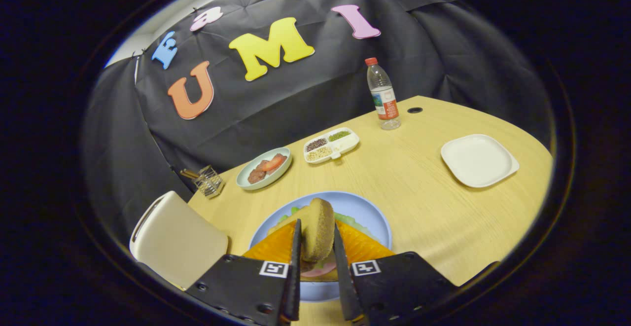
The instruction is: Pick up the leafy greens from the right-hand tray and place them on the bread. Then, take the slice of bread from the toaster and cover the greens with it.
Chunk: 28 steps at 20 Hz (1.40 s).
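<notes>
The gripper point(317, 247) pinches a slice of bread point(315, 232) on edge between both fingers, over the blue plate point(367, 212) holding leafy greens point(351, 221). Far left, a bowl point(263, 169) holds meat; right of it, a divided tray point(331, 145) holds grains. The white tray point(479, 160) sits right, the toaster point(175, 239) near left.

The hand-held two-finger gripper point(316, 271) points forward and downward, its fingers point(296, 267) nearly parallel and drawn close, both apparently pressing the flat sides of an upright tan, round-topped bread slice point(318, 232).
</notes>
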Each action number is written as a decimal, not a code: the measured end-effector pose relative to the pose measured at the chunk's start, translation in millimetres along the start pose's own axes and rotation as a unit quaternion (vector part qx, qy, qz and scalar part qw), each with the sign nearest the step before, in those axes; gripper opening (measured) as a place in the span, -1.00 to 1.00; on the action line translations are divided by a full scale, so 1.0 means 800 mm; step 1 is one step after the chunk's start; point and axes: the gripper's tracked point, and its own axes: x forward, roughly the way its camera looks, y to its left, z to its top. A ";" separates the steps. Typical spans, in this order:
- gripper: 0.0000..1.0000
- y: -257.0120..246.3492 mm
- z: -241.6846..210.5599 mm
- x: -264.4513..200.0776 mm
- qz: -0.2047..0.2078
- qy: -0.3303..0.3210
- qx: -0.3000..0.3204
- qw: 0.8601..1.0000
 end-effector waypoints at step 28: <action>0.92 0.008 0.047 -0.379 0.024 -0.253 -0.209 0.944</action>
